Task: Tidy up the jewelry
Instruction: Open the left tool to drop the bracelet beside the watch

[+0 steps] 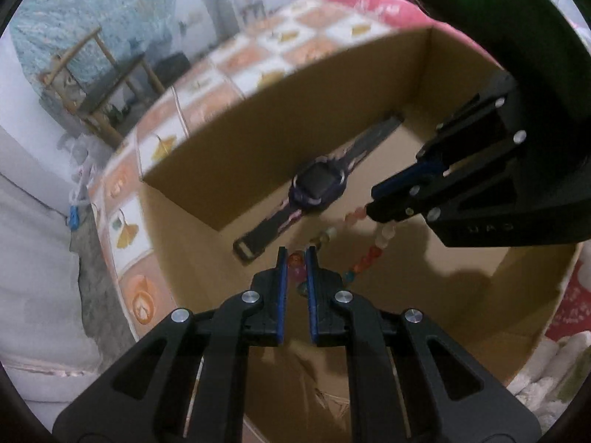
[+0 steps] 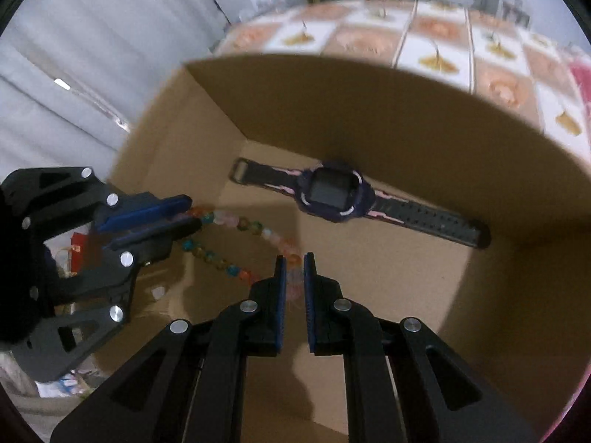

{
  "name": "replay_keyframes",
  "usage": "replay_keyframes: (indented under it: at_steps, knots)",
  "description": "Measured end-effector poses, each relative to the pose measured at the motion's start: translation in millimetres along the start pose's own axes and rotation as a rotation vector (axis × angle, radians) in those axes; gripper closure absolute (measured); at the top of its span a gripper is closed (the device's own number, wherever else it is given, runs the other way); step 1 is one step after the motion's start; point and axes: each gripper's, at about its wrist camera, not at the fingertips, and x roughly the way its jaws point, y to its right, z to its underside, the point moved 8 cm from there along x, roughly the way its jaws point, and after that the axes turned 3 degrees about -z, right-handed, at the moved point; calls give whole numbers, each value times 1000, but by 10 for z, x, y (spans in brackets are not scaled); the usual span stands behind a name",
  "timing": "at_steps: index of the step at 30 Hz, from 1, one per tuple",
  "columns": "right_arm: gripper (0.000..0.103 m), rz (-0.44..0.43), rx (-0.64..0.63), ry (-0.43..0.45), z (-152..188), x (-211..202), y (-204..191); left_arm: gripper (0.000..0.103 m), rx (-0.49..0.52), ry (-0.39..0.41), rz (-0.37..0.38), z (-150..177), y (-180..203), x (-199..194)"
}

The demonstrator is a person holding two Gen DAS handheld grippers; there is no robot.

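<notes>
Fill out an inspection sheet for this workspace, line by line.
Surface: bed cover with a leaf and flower tile print; an open cardboard box sits on it.
Job's things: purple watch lies flat on the box floor; a colourful bead string hangs between the two grippers above that floor.
Clutter: nothing seen inside the box.
Grippers: left hand-held gripper shut on one end of the bead string; right hand-held gripper shut on the other end.
Cables: a thin white cord lies on the bed cover.
Surroundings: wooden frame stand, blue patterned cloth behind, white curtain.
</notes>
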Motion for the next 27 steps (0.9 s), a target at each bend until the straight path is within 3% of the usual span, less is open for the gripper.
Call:
replay_keyframes:
  at_steps: [4, 9, 12, 14, 17, 23, 27]
  knots:
    - [93, 11, 25, -29, -19, 83, 82, 91, 35, -13, -30, 4, 39, 21]
    - [91, 5, 73, -15, -31, 18, 166, 69, 14, 25, -46, 1, -16, -117]
    - [78, -7, 98, 56, -6, -248, 151, 58, -24, 71, -56, 21, -113, -329]
    - [76, -15, 78, 124, 33, -511, 93, 39, -50, 113, -58, 27, -191, -490]
    - [67, 19, -13, 280, 130, -1053, -78, 24, -115, 200, -82, 128, -317, -868]
    - [51, -33, -106, 480, 723, -1779, -350, 16, -271, 300, -88, 685, -437, -1452]
    - [48, -55, -88, 476, 1174, -1583, -422, 15, -370, 312, -90, 1094, -412, -1452]
